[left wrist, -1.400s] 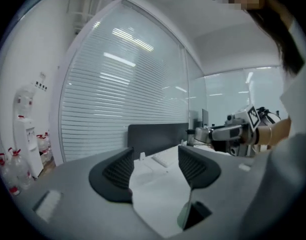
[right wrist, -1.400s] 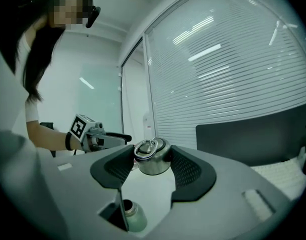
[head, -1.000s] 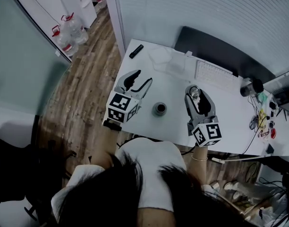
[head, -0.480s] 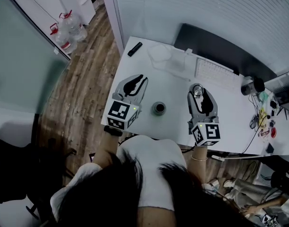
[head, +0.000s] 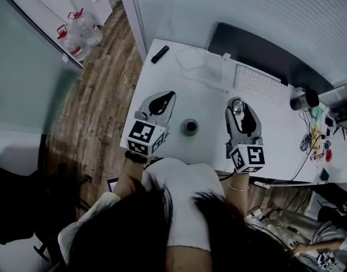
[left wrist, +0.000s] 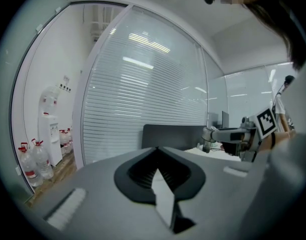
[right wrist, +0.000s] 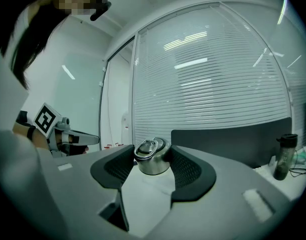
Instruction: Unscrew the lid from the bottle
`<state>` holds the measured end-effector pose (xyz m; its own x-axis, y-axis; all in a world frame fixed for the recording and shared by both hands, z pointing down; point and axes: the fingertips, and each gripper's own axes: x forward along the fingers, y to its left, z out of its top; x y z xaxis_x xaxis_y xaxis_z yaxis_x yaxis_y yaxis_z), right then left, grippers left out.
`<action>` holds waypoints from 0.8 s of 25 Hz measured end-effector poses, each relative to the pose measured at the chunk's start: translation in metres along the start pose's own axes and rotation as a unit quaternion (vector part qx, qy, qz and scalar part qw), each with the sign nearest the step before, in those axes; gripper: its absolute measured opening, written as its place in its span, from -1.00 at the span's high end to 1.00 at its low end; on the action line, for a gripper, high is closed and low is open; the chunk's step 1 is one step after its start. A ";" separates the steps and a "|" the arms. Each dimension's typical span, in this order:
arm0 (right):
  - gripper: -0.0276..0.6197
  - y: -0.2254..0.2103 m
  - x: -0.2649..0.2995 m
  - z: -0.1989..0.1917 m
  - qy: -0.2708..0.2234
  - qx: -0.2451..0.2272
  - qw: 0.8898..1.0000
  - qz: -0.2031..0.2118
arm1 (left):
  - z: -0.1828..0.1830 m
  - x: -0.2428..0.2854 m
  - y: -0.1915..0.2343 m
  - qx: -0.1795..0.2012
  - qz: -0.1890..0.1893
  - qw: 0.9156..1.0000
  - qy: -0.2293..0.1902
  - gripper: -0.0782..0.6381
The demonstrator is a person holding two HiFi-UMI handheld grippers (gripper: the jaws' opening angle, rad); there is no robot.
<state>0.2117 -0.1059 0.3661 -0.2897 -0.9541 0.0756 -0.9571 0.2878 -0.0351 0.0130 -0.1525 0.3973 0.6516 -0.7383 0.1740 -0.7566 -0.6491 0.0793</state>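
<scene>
The white worktop (head: pixel 210 103) is bare through its middle. Its left edge drops to a wood-plank floor (head: pixel 102 101), and its near edge runs just in front of the person. The bottle (head: pixel 190 127) stands upright in that open stretch near the near edge. It sits between the 2 grippers, apart from both, with free room all round it. A flat white keyboard (head: pixel 257 84) and a clear plastic container (head: pixel 199 68) lie toward the far edge, and a dark remote (head: pixel 160 54) lies at the far left corner. Cables and small items crowd the right end.

Seen from above, the bottle is a small dark cylinder with a round mouth, and its lid is off. The lid (right wrist: pixel 152 155) is a short brushed-metal cap with a ring handle on top. It sits between the ribbed black pads (right wrist: pixel 185 168) of the right gripper (head: pixel 237 106), whose jaws are clamped on its sides above the worktop. The left gripper (left wrist: pixel 156 154) has its jaws brought together with nothing between them.

1 second ago the left jaws stood wide apart. They have just been closing and now meet. The bottle is in the same spot, and the right gripper keeps the lid as before.
</scene>
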 end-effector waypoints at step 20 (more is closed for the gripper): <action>0.21 0.002 0.001 -0.007 0.004 0.004 1.000 0.005 | 0.002 0.001 -0.002 0.008 -0.004 1.000 -0.002 0.62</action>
<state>0.2099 -0.1059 0.3728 -0.2995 -0.9505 0.0831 -0.9540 0.2968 -0.0432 0.0150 -0.1523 0.3957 0.6575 -0.7341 0.1694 -0.7507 -0.6575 0.0646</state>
